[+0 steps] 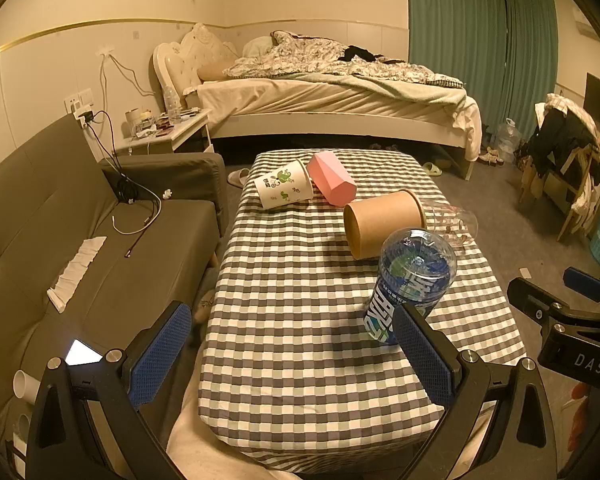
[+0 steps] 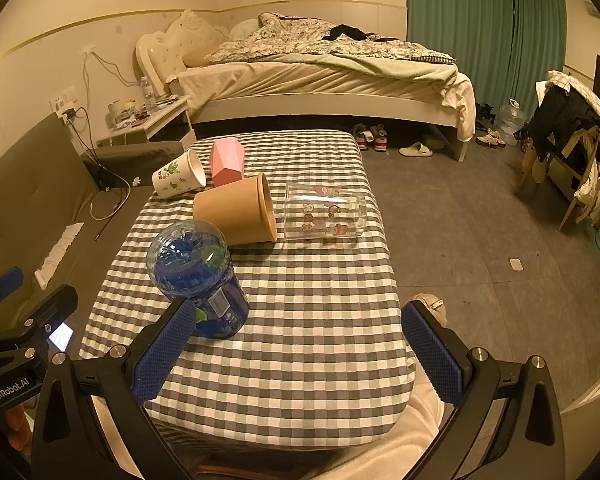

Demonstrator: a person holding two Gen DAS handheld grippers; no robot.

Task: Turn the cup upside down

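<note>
A blue printed plastic cup (image 1: 410, 284) (image 2: 198, 276) stands upside down near the front of the checked table (image 1: 300, 320) (image 2: 308, 320). A brown paper cup (image 1: 384, 222) (image 2: 236, 210), a clear printed cup (image 1: 454, 224) (image 2: 324, 212), a white dinosaur-print paper cup (image 1: 286, 188) (image 2: 178, 178) and a pink faceted cup (image 1: 332, 178) (image 2: 227, 160) all lie on their sides farther back. My left gripper (image 1: 294, 354) is open and empty, left of the blue cup. My right gripper (image 2: 300, 356) is open and empty, right of it.
A grey sofa (image 1: 80, 248) with cables and a folded cloth runs along the table's left side. A bed (image 1: 332, 96) stands behind the table. A chair with clothes (image 1: 568, 152) stands at the right. The right gripper's body shows in the left wrist view (image 1: 568, 320).
</note>
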